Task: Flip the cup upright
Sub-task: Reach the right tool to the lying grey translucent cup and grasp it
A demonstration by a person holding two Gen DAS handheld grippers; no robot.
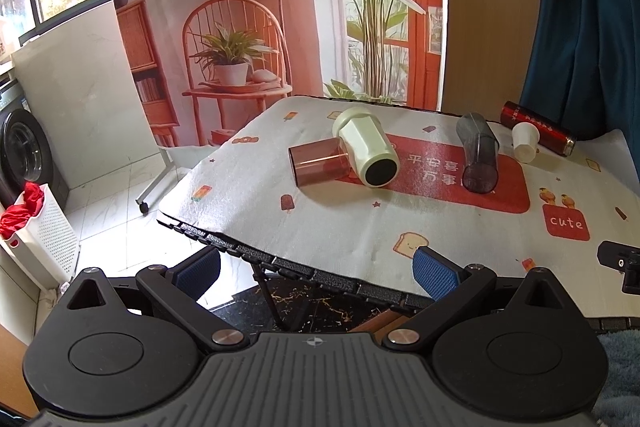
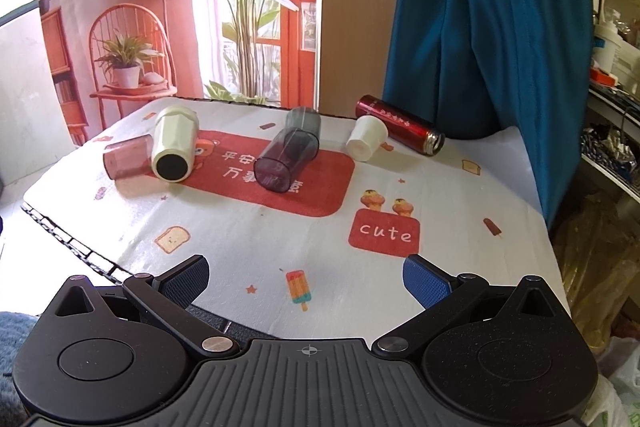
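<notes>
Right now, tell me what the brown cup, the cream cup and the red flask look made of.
Brown cup: likely clear tinted plastic; the cloth shows through its wall. Cream cup: opaque, faceted, glossy, probably plastic, with a dark base. Red flask: apparently metal, with glossy red lacquer and a bare silvery end ring.

bare near cloth (image 2: 256, 227), cups (image 2: 286, 157) crowding far half

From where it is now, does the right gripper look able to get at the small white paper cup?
Probably yes: the right gripper is open, and only bare tablecloth lies before the white paper cup.
</notes>
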